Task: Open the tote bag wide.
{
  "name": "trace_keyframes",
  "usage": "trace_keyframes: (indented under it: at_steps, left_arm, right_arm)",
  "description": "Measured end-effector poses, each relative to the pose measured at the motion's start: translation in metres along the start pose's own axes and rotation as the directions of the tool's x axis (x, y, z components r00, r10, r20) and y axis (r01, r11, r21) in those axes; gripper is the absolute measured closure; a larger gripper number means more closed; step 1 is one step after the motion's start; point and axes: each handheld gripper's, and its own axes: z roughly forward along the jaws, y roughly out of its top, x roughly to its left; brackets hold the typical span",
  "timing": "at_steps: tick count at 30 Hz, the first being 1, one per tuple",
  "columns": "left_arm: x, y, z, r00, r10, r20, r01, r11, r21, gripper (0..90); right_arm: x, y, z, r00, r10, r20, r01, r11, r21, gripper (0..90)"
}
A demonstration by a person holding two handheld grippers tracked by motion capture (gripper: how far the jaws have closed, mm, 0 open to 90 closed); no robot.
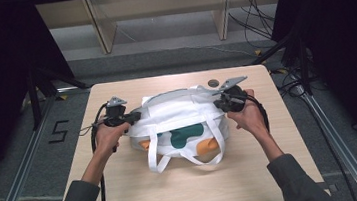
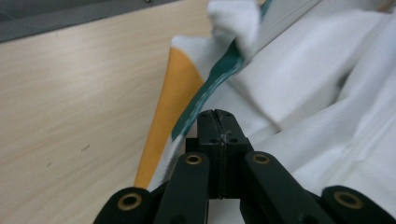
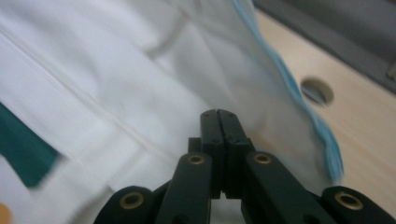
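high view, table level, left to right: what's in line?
Left black two-jaw claw → white fabric tote bag with green and orange patches → right black two-jaw claw.

**White tote bag, slumped between the tongs**

Lies on its side on the table, soft and creased: white fabric bag [image 1: 181, 118] with green and orange patches on the near face. Stretched between the left gripper [image 1: 135, 117] and the right gripper [image 1: 218, 102], one at each end of its upper edge. Two white strap handles [image 1: 187, 152] trailing loose from the near side, looping flat on the wood. In the left gripper view, a green band and an orange panel just ahead of the closed jaws; in the right gripper view, a pale blue edge to the right of the closed jaws.
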Motion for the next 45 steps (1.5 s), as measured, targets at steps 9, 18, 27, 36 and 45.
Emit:
trace_keyframes:
  at_steps: [9,18,27,36,45]
  left_arm:
    - [-0.029,0.02,0.012,0.9966,0.061,0.056,-0.061,0.9981,0.002,89.1]
    - [-0.027,0.024,0.031,0.9967,0.031,0.076,-0.034,0.9988,0.036,89.3]
    - [-0.024,0.025,0.046,0.9987,0.027,0.042,-0.031,0.9963,0.08,89.5]
    - [-0.038,0.024,0.029,0.9951,0.078,0.061,-0.081,0.9955,0.048,89.1]
    - [-0.074,0.001,0.029,0.9624,0.184,0.2,-0.214,0.9667,0.14,88.7]
  right_arm:
    - [0.02,0.05,0.03,0.9986,-0.016,-0.051,0.014,0.999,-0.029,90.0]
    - [0.033,0.031,0.022,0.9845,-0.008,-0.175,0.021,0.997,0.071,90.0]
    - [0.082,-0.03,0.006,0.9444,-0.153,-0.291,0.201,0.969,0.143,90.0]
    - [0.078,-0.028,-0.002,0.9514,-0.141,-0.274,0.155,0.987,0.031,90.0]
    - [0.074,0.035,0.026,0.9691,-0.171,-0.178,0.176,0.984,0.014,90.0]
